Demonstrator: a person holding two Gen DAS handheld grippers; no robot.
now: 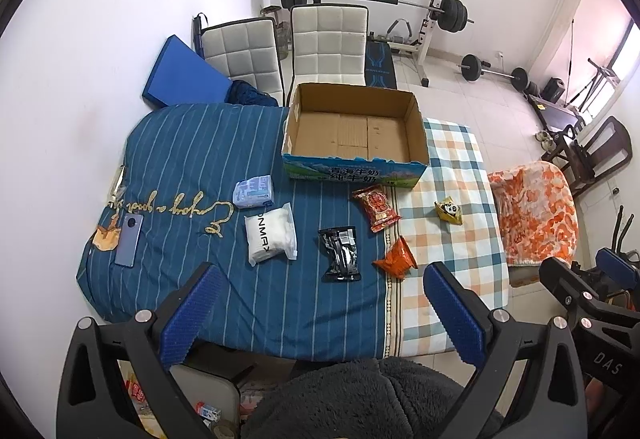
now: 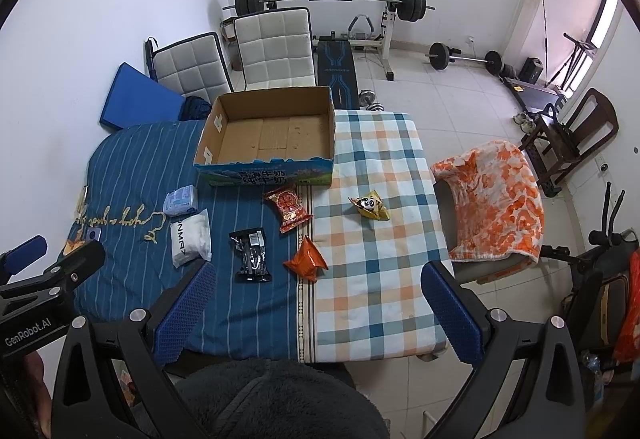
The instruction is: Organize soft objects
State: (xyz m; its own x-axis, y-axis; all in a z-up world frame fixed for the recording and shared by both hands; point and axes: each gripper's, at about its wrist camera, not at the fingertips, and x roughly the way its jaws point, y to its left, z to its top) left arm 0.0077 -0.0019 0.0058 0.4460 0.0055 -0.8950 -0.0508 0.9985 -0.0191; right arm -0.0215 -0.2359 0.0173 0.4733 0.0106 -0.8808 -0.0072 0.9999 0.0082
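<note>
An empty cardboard box (image 1: 354, 131) (image 2: 268, 135) stands at the far middle of the cloth-covered table. Before it lie several soft packets: a light blue pack (image 1: 253, 192) (image 2: 182, 200), a white bag (image 1: 270, 233) (image 2: 191, 237), a black packet (image 1: 341, 254) (image 2: 251, 255), a red snack bag (image 1: 375, 208) (image 2: 289, 208), an orange snack bag (image 1: 396, 258) (image 2: 306, 259) and a yellow panda packet (image 1: 450, 211) (image 2: 370, 208). My left gripper (image 1: 322, 313) is open and empty, held above the near edge. My right gripper (image 2: 318, 313) is open and empty beside it.
A phone (image 1: 129, 240) lies at the table's left end. Two white chairs (image 1: 328, 43) stand behind the box. A chair with an orange blanket (image 2: 494, 199) stands right of the table. Weights and a barbell rack (image 2: 394, 3) fill the far room.
</note>
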